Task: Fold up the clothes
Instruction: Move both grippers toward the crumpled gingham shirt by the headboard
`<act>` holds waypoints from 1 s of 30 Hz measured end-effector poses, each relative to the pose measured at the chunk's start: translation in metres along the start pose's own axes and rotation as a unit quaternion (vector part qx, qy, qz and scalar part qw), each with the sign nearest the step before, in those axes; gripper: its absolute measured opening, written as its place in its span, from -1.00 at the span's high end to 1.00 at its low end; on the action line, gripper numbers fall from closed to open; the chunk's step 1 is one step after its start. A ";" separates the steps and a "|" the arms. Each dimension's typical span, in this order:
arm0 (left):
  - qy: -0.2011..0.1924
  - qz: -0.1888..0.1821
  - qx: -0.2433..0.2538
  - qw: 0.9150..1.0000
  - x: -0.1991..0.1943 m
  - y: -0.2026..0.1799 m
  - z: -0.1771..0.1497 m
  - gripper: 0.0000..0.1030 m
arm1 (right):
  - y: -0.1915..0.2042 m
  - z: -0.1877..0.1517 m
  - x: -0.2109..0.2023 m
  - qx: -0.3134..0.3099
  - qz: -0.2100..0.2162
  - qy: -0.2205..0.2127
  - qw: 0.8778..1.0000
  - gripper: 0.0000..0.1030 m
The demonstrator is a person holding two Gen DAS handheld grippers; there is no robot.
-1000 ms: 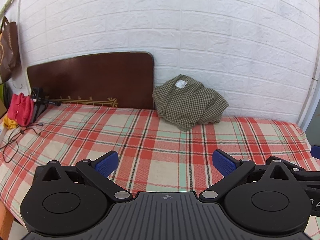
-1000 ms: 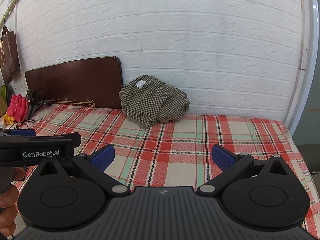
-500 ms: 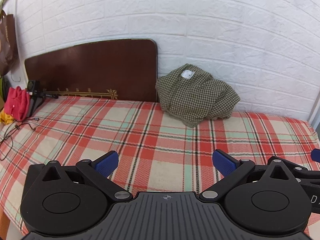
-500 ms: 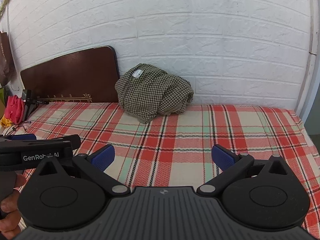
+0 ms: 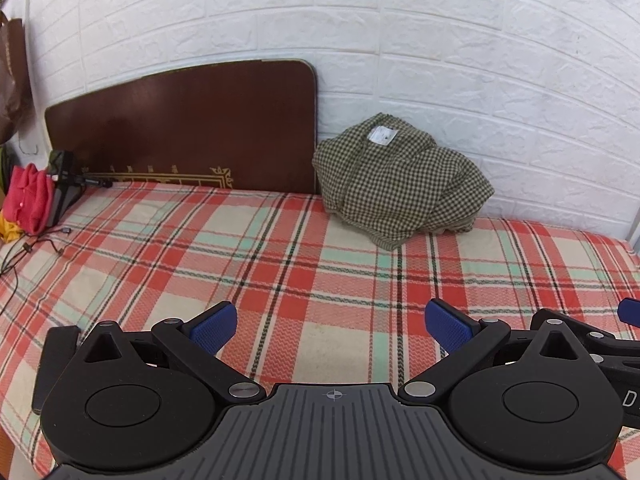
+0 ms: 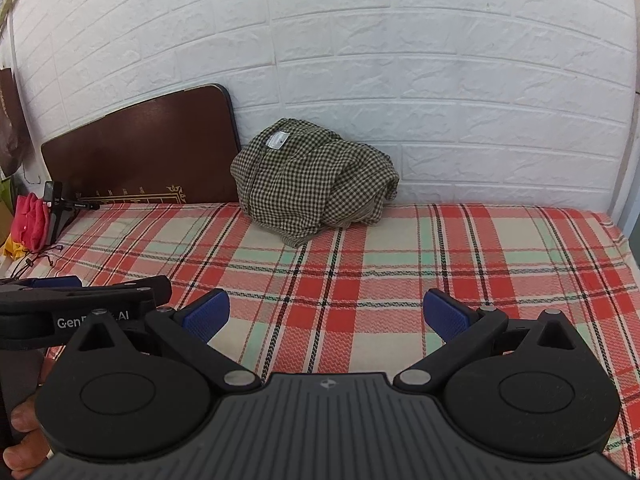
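The plaid bedsheet (image 5: 280, 264) lies bare in front; the checked shirt (image 6: 312, 188) sits bunched against the white wall (image 6: 400, 80), well away from both tongs. Left gripper (image 5: 331, 322) and right gripper (image 6: 326, 316) gape wide, empty — grabbing the heap blindly risks pinching several layers, or sheet too.

Both wrist views bright, evenly lit, daylight-like; source not visible. White brick wall (image 5: 460, 60) reads clean, mild overexposure toward upper right in left view. Shadows soft: faint one under the checked garment (image 5: 400, 188) on the plaid bedsheet (image 5: 300, 272), diffuse dark patch on the brown board (image 5: 180, 128). Slight sheen on the near black gripper housings; no hard glare. Strong fisheye bowing: brick courses curve, bed edges bend, black vignette in the corners. Focus sharp in centre and far; near housings slightly soft. No motion blur
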State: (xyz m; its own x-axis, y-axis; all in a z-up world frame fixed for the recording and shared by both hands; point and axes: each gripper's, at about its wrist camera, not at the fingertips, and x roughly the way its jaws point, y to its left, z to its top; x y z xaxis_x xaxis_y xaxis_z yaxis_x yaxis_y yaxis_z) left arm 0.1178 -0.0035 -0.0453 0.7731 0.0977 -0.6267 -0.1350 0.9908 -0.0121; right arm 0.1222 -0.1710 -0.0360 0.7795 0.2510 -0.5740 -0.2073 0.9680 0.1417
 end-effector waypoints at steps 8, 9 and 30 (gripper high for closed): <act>0.006 0.001 -0.003 1.000 0.006 -0.001 0.002 -1.00 | 0.001 0.001 0.005 0.001 -0.002 0.004 1.000 -0.99; 0.006 0.001 -0.003 1.000 0.006 -0.001 0.002 -1.00 | 0.001 0.002 0.006 0.000 -0.002 0.004 1.000 -0.99; 0.019 0.011 -0.008 1.000 0.025 -0.001 0.008 -1.00 | -0.003 0.005 0.029 0.005 0.004 0.014 1.000 -0.99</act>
State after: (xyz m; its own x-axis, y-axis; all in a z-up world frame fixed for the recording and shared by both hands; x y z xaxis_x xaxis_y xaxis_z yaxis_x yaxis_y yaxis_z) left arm 0.1417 -0.0010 -0.0548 0.7463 0.1155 -0.6555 -0.1620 0.9867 -0.0107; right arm 0.1483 -0.1666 -0.0488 0.7606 0.2581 -0.5957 -0.2070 0.9661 0.1543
